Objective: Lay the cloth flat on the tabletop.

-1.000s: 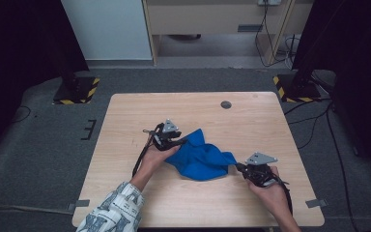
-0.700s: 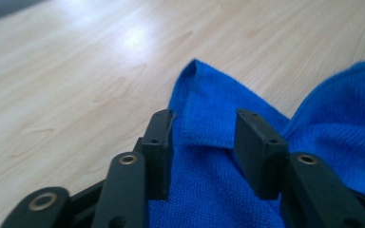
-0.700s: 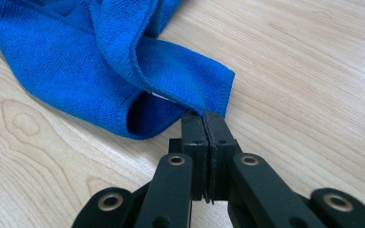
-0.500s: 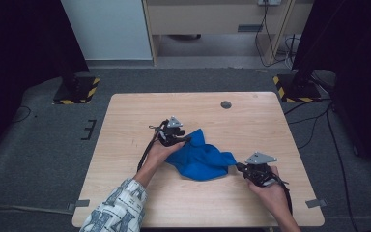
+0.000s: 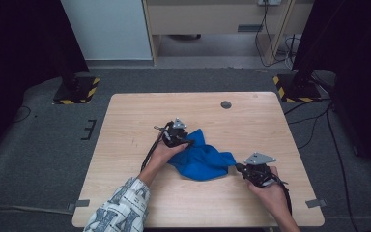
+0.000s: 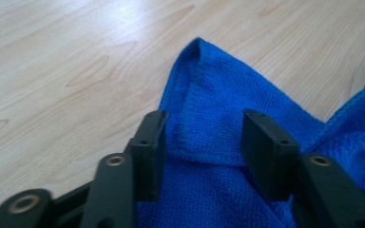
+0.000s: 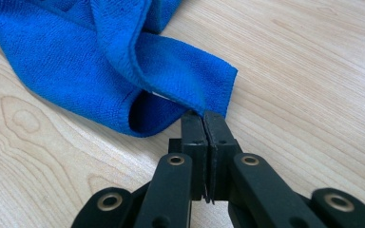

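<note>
A crumpled blue cloth [image 5: 202, 157] lay near the middle of the wooden worktop [image 5: 125, 121], between the person's two hands. The right hand-held gripper [image 7: 203, 119] had its jaws pressed together on the cloth's near corner, apparently to anchor that end so the fabric could be drawn out or folded against it. The left hand-held gripper [image 6: 203, 137] stood with its jaws parted on either side of a raised fold at the far corner; they had just been opening, and the pads did not press on the cloth between them. That looked like lining up for a second pinch at the opposite corner. A small dark disc [image 5: 226, 104] sat well apart, near the far edge.
</note>
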`<action>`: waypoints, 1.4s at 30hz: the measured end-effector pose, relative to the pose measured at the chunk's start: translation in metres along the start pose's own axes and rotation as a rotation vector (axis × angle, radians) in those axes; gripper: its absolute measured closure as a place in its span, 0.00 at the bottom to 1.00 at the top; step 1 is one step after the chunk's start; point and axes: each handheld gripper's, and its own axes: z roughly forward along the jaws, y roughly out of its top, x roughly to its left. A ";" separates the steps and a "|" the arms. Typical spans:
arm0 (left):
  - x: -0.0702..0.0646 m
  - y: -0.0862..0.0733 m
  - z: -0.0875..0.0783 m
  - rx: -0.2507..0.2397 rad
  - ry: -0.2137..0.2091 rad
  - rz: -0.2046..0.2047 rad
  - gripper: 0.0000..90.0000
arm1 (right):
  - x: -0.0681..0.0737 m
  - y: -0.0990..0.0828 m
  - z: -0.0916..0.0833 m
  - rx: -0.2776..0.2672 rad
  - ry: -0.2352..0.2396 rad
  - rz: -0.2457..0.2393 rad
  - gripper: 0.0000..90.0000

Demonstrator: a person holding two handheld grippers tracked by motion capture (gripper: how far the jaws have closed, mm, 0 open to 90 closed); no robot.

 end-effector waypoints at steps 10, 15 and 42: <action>-0.004 0.001 -0.002 0.029 -0.012 -0.002 0.92 | 0.000 0.001 -0.002 -0.010 -0.005 0.003 0.99; -0.004 0.005 -0.010 0.006 0.004 -0.006 0.96 | -0.001 0.002 -0.003 -0.014 -0.009 0.003 0.99; 0.007 0.001 -0.082 -0.137 0.139 -0.088 0.97 | -0.012 0.029 0.002 -0.054 -0.014 0.020 0.99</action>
